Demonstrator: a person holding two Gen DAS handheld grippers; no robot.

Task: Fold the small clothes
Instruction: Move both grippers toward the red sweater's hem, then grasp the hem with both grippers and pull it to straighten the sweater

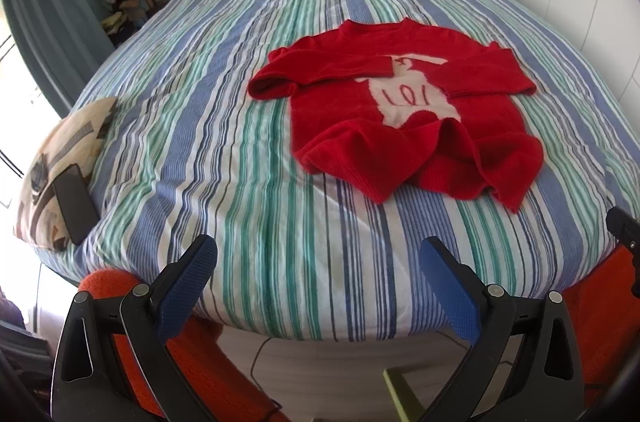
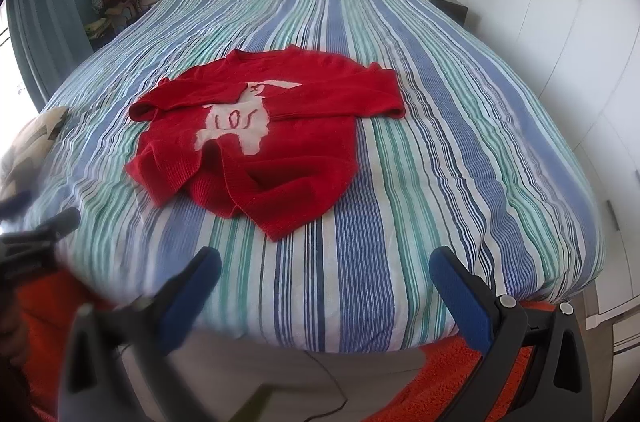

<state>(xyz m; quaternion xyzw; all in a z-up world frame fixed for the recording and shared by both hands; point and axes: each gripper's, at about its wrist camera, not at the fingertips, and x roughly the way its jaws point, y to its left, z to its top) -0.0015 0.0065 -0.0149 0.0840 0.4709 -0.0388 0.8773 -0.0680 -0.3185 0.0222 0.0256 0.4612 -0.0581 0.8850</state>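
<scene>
While red sweater (image 1: 404, 114) lies mid-bed on striped cover (image 1: 224, 142), sleeves crossed inward, left gripper (image 1: 318, 264) and right gripper (image 2: 324, 272) hover empty, jaws apart. Near hem rumpled, possibly doubled: flatten before folding.

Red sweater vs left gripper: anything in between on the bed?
Nothing but bare striped duvet. The left wrist view shows only bedcover between the open left gripper and the red sweater's rumpled hem; the right wrist view agrees.
</scene>
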